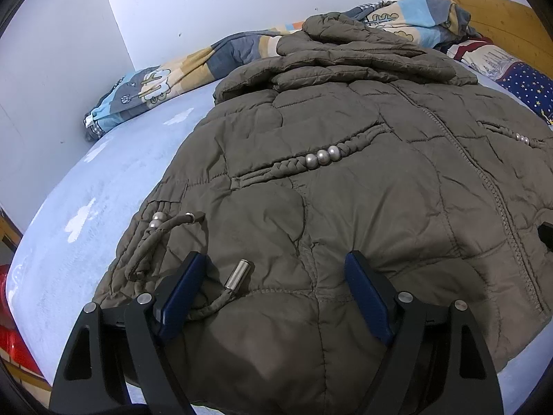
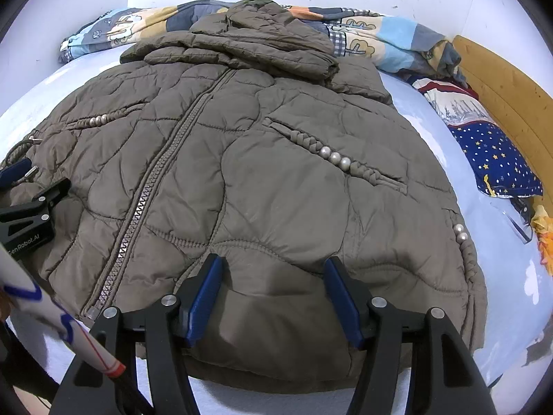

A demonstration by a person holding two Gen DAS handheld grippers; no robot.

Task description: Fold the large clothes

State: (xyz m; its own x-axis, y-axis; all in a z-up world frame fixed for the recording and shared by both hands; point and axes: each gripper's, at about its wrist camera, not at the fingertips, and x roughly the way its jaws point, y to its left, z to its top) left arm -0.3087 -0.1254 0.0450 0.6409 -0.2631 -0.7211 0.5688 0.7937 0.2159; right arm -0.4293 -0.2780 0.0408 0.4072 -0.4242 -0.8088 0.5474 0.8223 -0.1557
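Note:
An olive-brown quilted jacket (image 1: 345,190) lies front up on the light blue bed (image 1: 103,180), zip closed, with its hood bunched at the far end (image 2: 262,34). Braided pocket trims carry silver beads (image 2: 335,157). My left gripper (image 1: 276,266) stands open over the near hem on the jacket's left side. A drawstring with a metal tip (image 1: 238,273) lies between its blue pads. My right gripper (image 2: 273,264) is open over the hem right of the zip (image 2: 148,186), and a soft fold of fabric sits between its fingers. The left gripper (image 2: 48,173) also shows at the left edge of the right wrist view.
A patterned quilt (image 2: 380,38) is heaped along the white wall behind the jacket. A starry blue pillow (image 2: 494,159) and a wooden headboard (image 2: 508,93) lie to the right. A red object (image 1: 10,339) sits off the bed's left side. A white sleeve with a red cuff (image 2: 69,328) crosses the lower left.

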